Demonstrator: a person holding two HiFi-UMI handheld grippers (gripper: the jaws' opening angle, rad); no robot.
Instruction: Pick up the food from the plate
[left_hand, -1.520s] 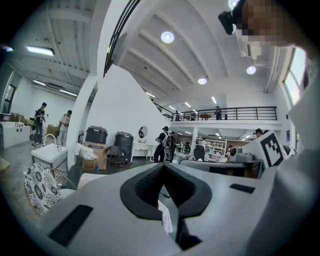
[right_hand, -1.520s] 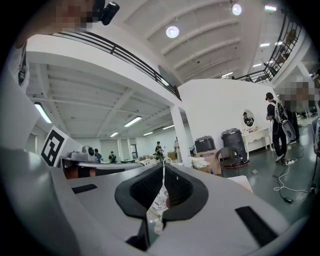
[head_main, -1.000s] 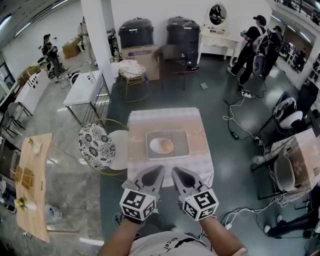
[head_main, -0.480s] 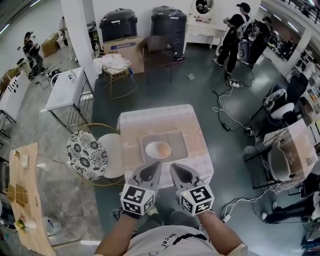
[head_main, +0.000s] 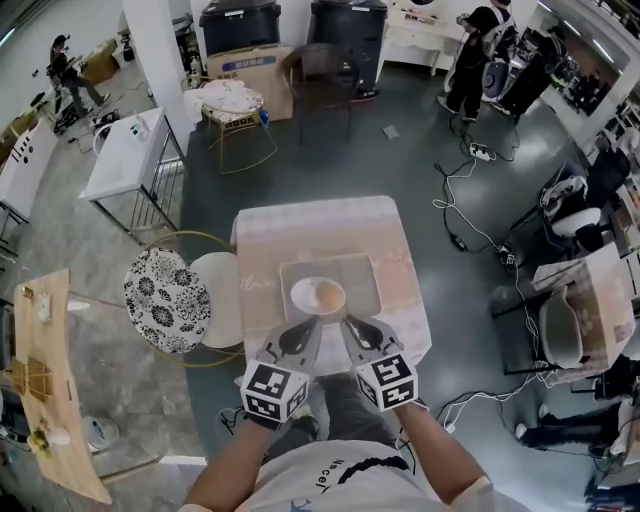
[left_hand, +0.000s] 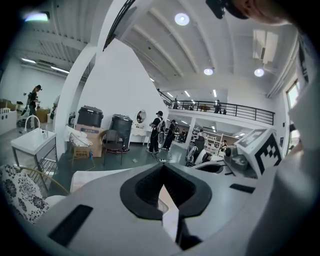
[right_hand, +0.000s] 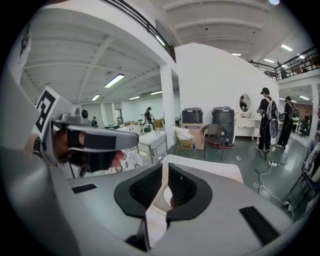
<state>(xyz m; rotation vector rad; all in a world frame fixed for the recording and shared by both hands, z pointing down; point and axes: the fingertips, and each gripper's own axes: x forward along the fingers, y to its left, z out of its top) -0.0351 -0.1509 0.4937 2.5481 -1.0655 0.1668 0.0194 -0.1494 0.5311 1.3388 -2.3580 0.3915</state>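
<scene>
A small square table (head_main: 262, 247) with a pale cloth carries a grey tray (head_main: 362, 283). On the tray's left half lies a white plate (head_main: 299, 299) with one round orange-brown piece of food (head_main: 328, 294) on it. Both grippers hover side by side just short of the plate's near rim. My left gripper (head_main: 311, 323) is shut and holds nothing. My right gripper (head_main: 348, 322) is likewise shut and empty. In the left gripper view the left gripper (left_hand: 162, 168) has its jaws closed. Through the closed jaws of the right gripper (right_hand: 165, 166), the right gripper view shows a sliver of plate.
A floral-cushioned chair (head_main: 165, 300) and a white round seat (head_main: 217, 300) stand left of the table. A long wooden table (head_main: 52, 385) lies at far left, another covered table (head_main: 590, 300) at right. Cables (head_main: 470, 150) trail on the floor; people (head_main: 478, 42) stand at the back.
The view has closed in on the table. Both grippers now sit nearer the plate, their tips almost at its near rim. Both stay shut.
</scene>
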